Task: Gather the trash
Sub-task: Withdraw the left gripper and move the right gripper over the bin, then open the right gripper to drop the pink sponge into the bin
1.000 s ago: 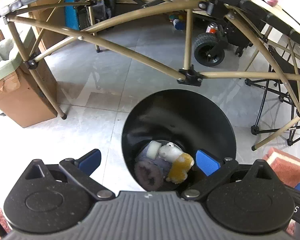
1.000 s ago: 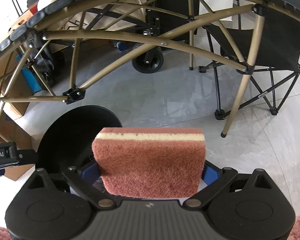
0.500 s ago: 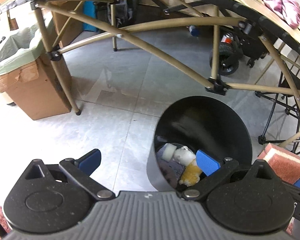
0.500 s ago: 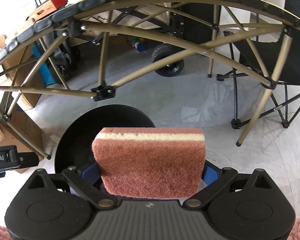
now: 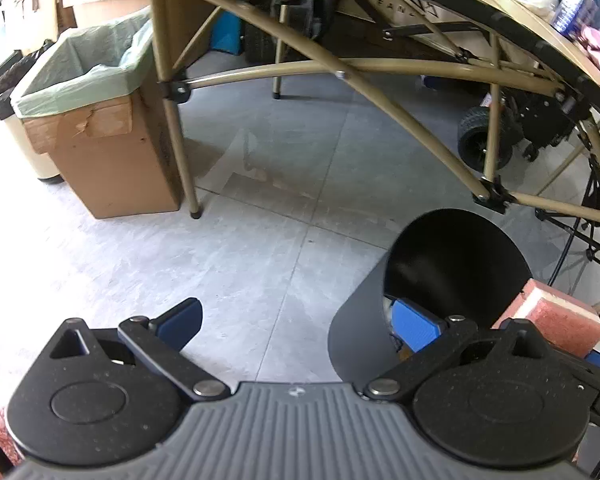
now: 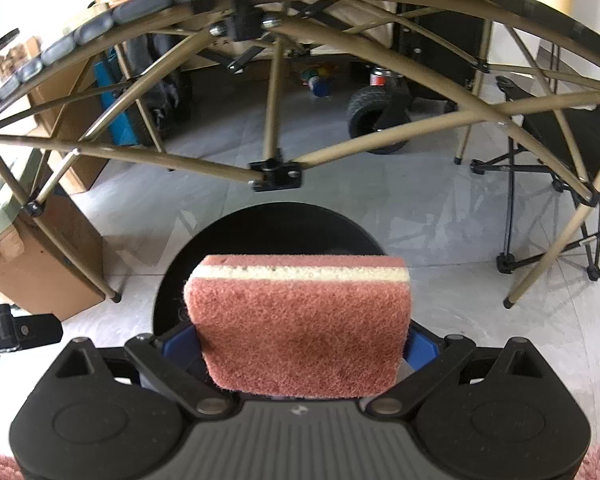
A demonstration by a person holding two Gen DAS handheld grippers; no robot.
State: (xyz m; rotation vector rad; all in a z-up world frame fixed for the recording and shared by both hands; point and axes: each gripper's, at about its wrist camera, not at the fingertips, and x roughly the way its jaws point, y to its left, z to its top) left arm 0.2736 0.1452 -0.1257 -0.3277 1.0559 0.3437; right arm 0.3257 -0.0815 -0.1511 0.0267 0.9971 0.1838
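My right hand-held gripper (image 6: 300,344) pinches the pink sponge (image 6: 300,324) at frame centre, above the black bin (image 6: 268,220). My left hand-held gripper (image 5: 296,328) is spread wide, holding nothing, the bin at its lower right. I can read no writing clearly.

A folding table's tan metal frame (image 5: 364,80) arches across the top from nine to three o'clock; a cardboard box (image 5: 112,160) lined with a pale green bag (image 5: 80,68) stands on the grey tiled floor (image 5: 260,232) at ten o'clock; a black wheel (image 5: 480,142) sits at two o'clock; a black folding chair (image 6: 572,136) stands at three o'clock.
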